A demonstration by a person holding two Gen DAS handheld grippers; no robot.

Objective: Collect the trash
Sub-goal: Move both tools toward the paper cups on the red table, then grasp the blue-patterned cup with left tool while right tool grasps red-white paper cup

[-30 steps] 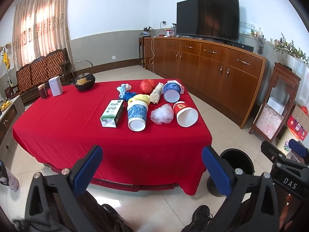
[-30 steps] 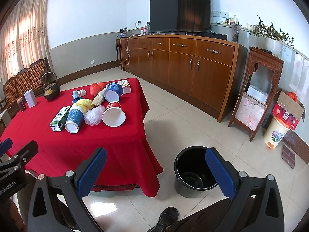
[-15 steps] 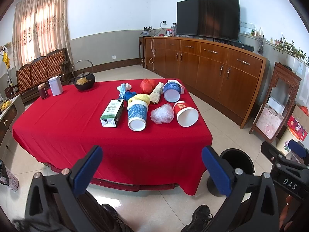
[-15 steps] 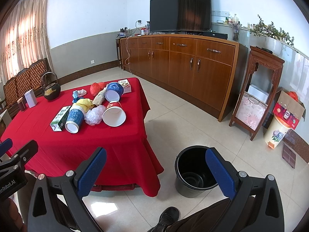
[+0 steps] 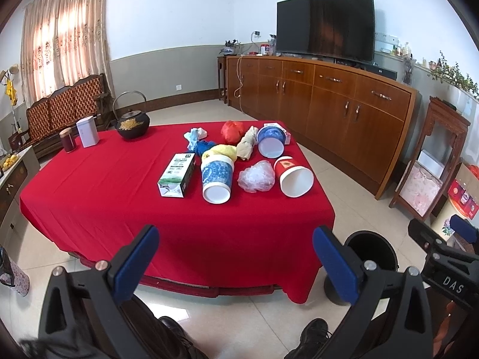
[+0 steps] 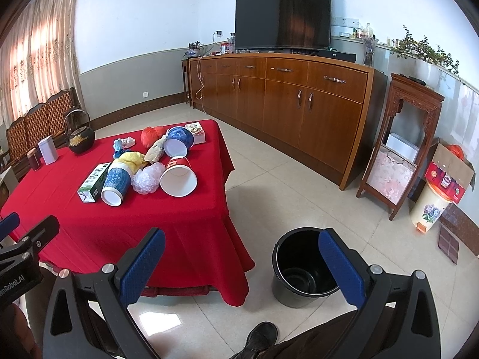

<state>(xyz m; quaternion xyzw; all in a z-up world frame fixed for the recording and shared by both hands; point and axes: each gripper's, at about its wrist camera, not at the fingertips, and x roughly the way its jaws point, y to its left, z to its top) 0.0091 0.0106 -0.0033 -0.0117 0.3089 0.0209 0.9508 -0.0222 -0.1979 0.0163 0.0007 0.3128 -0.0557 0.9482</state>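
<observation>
Trash lies on a red-clothed table [image 5: 104,185]: a green and white box [image 5: 177,174], a blue paper cup [image 5: 216,177], a crumpled clear bag [image 5: 256,176], a red paper cup [image 5: 293,176], a blue bowl [image 5: 271,141], a red bag [image 5: 232,131] and yellow and blue wads. The same pile shows in the right wrist view [image 6: 149,164]. A black bucket [image 6: 302,269] stands on the floor right of the table. My left gripper [image 5: 236,263] is open and empty, short of the table's near edge. My right gripper [image 6: 242,264] is open and empty, beside the bucket.
A black kettle [image 5: 132,122], a white tin [image 5: 87,131] and a dark jar [image 5: 67,140] stand at the table's far left. A long wooden sideboard [image 6: 284,104] with a TV lines the back wall. A wooden stand [image 6: 401,143] and floral bin [image 6: 429,206] are right.
</observation>
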